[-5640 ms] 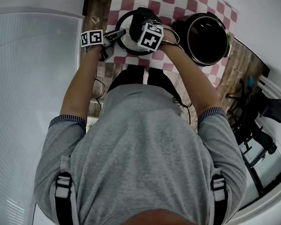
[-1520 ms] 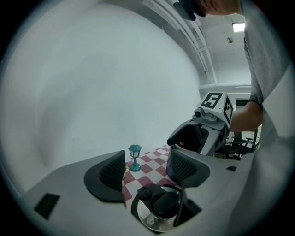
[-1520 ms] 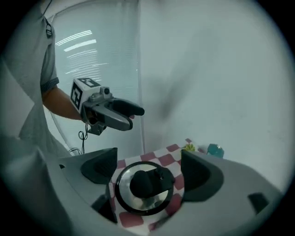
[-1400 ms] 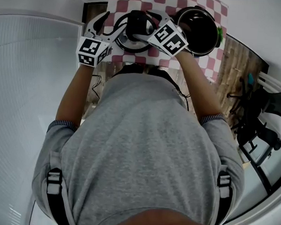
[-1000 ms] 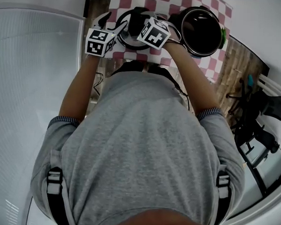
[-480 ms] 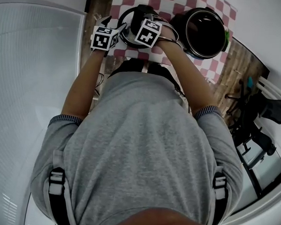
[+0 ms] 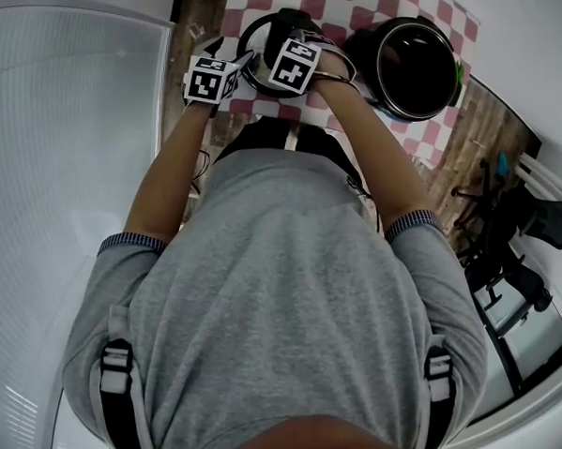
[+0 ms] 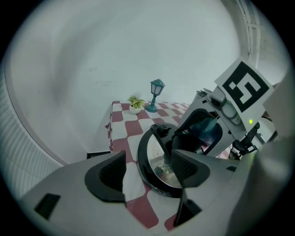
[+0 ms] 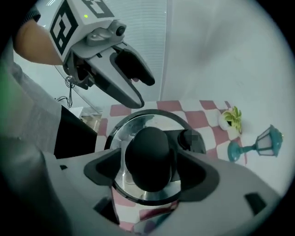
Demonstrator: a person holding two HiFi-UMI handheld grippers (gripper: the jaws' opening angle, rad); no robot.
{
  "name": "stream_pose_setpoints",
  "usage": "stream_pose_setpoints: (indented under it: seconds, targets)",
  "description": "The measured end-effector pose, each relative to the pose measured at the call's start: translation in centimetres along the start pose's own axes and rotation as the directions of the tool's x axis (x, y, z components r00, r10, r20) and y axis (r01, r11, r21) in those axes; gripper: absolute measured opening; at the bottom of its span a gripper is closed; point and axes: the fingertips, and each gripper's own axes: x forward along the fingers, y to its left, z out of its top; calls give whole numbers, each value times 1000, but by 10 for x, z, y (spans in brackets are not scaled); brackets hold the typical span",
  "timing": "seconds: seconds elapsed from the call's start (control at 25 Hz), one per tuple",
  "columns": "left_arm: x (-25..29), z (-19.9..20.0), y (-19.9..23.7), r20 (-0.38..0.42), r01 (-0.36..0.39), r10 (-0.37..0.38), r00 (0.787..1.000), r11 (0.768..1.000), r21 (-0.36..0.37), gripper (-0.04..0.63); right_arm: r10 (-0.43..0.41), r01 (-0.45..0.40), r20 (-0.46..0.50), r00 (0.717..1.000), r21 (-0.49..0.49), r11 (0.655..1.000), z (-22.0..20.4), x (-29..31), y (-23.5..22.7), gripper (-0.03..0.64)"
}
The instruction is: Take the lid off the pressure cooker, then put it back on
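Note:
The steel pressure cooker lid (image 9: 138, 120) lies flat on the red-and-white checked cloth (image 7: 367, 8), left of the open black pot (image 7: 416, 66). My right gripper (image 9: 150, 168) points steeply down over it. Its jaws are closing, with the lid's black knob (image 9: 150, 150) between the pads, and I see no firm squeeze. My left gripper (image 8: 147, 173) stands open at the lid's near-left rim (image 8: 146, 154), with nothing gripped. In the head view, its marker cube (image 7: 211, 79) sits just left of the lid (image 7: 263, 35).
A small potted plant (image 9: 232, 119) and a teal lantern ornament (image 9: 258, 145) stand at the cloth's far side by the white wall. The table edge and wooden floor lie close behind my hands. A dark chair frame (image 7: 535, 213) stands to the right.
Both grippers have come down from above onto the lid. The right jaws now straddle the knob. The lid and pot have not moved.

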Motion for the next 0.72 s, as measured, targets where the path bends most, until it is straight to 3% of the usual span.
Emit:
stream_pose_setpoints:
  seconds: [0.4,0.72]
  targets:
    - [-2,-3,7,-4,4,-4,1000,1000,-14,334,-18,17,-28,999,-24,1000,-8,17,-3,309]
    - [-1,-7,8,-11,12,-13,1000,1000,-29,334,-1,0,-28,1000,-30,1000,-10,17,-4,293]
